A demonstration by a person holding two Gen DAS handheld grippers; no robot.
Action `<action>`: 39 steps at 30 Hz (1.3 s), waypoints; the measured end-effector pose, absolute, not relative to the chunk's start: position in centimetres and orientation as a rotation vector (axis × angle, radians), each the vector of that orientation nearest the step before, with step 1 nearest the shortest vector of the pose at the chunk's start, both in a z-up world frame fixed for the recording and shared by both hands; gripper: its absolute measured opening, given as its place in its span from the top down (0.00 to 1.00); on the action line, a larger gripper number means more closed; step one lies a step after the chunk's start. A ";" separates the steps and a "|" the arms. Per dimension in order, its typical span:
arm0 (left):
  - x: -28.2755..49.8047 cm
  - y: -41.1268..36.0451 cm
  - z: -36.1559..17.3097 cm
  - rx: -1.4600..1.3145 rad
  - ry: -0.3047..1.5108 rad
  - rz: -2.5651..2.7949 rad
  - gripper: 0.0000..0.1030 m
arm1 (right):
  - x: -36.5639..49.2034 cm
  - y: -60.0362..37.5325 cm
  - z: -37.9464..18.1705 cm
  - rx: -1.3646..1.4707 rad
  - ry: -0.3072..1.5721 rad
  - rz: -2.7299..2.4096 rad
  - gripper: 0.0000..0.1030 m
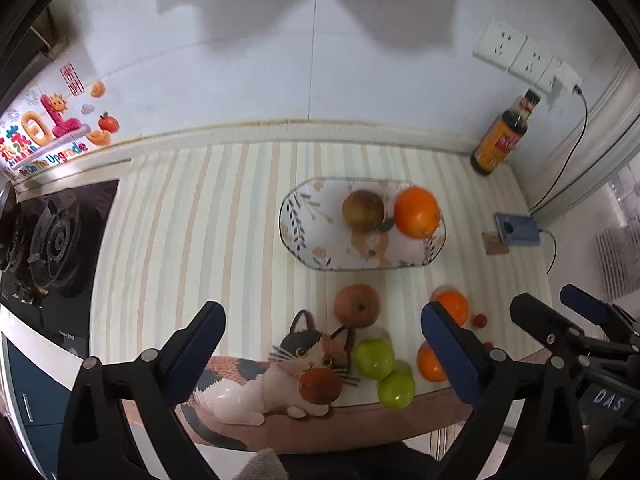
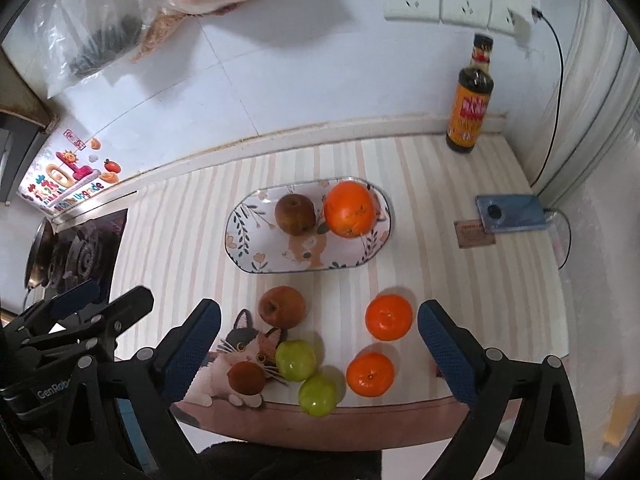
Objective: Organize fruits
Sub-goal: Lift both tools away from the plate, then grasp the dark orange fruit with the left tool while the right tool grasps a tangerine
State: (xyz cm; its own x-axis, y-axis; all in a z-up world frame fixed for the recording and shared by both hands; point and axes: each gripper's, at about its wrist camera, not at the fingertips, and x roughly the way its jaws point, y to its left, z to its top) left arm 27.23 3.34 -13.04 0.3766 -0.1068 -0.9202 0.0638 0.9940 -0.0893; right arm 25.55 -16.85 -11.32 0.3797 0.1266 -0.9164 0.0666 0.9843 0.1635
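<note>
In the left wrist view, the left tool [image 1: 322,336] hangs low in the frame with its jaws spread wide and nothing between them, above the near edge of the striped desk [image 1: 180,240]. Centre frame, the oval plate [image 1: 294,224] carries a brown pear [image 1: 363,210] touching a large orange [image 1: 417,212]. Below it on the desk lie a red apple [image 1: 356,305], two green apples [image 1: 375,358] [image 1: 396,388], a brown fruit [image 1: 319,386] on a cat picture [image 1: 280,376], and two mandarins partly hidden by the right finger. The right tool [image 1: 560,312] enters at lower right. In the right wrist view, the right tool [image 2: 320,334] is likewise wide open and empty; both mandarins [image 2: 388,317] [image 2: 370,373] show fully at lower centre, just left of its right finger. A sauce bottle [image 2: 470,100] stands upper right, a phone [image 2: 510,213] below it.
</note>
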 end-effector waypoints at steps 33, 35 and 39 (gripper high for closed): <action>24.4 1.1 -35.4 -0.072 1.703 -0.140 0.47 | 24.0 -21.4 -33.9 0.290 1.654 -0.053 0.19; 24.4 0.9 -35.5 -0.074 1.700 -0.140 0.47 | 24.0 -21.4 -34.3 0.295 1.665 -0.048 0.23; 25.1 0.8 -35.6 -0.071 1.689 -0.136 0.47 | 24.0 -21.2 -34.8 0.327 1.670 -0.015 0.31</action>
